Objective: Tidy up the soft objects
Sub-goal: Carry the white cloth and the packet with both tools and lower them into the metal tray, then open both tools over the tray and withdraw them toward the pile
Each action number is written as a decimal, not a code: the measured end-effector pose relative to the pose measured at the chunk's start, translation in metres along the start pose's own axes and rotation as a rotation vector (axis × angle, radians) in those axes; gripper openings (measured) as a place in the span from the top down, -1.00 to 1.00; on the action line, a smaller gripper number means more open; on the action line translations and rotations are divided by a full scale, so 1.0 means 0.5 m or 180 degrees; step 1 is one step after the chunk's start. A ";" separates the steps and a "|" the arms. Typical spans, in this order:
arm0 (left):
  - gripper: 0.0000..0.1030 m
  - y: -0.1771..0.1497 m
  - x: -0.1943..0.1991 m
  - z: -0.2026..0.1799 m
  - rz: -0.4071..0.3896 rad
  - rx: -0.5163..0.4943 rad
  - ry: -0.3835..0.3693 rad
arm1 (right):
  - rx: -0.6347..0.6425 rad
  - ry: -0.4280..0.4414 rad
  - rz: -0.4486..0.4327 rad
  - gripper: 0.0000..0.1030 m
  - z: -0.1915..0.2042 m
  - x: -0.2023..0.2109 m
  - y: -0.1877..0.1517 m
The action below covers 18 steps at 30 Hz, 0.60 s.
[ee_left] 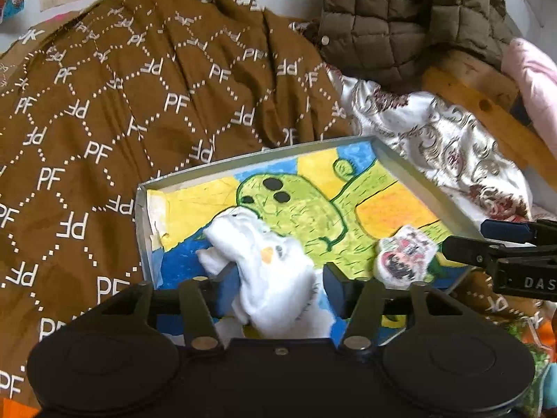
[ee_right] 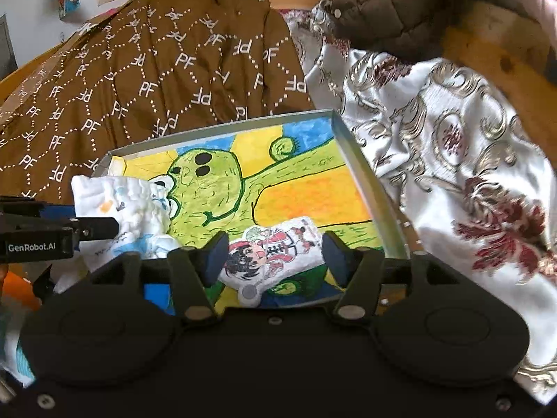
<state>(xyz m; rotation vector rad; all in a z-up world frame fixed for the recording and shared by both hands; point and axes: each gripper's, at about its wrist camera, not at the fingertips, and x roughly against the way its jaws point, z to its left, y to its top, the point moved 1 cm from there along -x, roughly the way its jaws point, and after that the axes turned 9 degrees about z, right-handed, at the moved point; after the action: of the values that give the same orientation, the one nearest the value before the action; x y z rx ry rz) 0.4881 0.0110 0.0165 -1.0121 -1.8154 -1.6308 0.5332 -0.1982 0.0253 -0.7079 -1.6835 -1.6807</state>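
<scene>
Cloth items, two of them, lie inside the shallow tray [ee_left: 410, 170]: we record a white cloth [ee_left: 271, 271] at the tray's left part and a small printed pouch [ee_left: 403, 257] toward its near right part. We see the tray floor covered by a bright drawing of a green cactus-like figure on yellow, orange and blue.

We find the left gripper [ee_left: 278, 285] with its fingers apart; the white cloth sits between them, bunched and partly draped over the tray's near edge. We cannot tell from the left wrist view whether either pad touches it, and we see no squeeze on it.

We find the right gripper [ee_right: 275, 254] with its fingers likewise apart. The printed pouch [ee_right: 275, 254], showing a cartoon face with dark hair and red marks, lies flat on the tray [ee_right: 365, 174] between them, with a gap visible at each side. In the right wrist view the left gripper's finger enters from the left edge, beside the white cloth [ee_right: 118, 198].

We note the tray rests on a brown patterned garment [ee_left: 139, 104] marked with white letters. A pale floral fabric [ee_right: 452, 156] lies just beside the tray's right rim. A quilted olive jacket [ee_left: 400, 17] lies beyond, on a wooden surface [ee_left: 487, 111]
</scene>
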 end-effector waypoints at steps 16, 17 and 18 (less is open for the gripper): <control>-0.81 -0.091 0.273 -0.031 -0.1180 -0.0079 -0.0056 | 0.0093 0.0113 -0.0962 -0.99 0.037 0.272 -0.065; -0.84 -0.104 0.290 -0.032 -0.1236 -0.0084 -0.0048 | 0.0093 0.0117 -0.1030 -0.99 0.042 0.291 -0.072; -0.85 -0.116 0.305 -0.034 -0.1286 -0.0097 -0.0038 | 0.0093 0.0121 -0.1087 -0.99 0.050 0.310 -0.077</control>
<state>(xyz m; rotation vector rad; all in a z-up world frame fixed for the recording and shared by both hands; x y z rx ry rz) 0.3485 0.0241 0.1017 -0.6965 -2.1103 -1.8877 0.4022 -0.1854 0.1191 -0.3857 -1.8778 -1.8801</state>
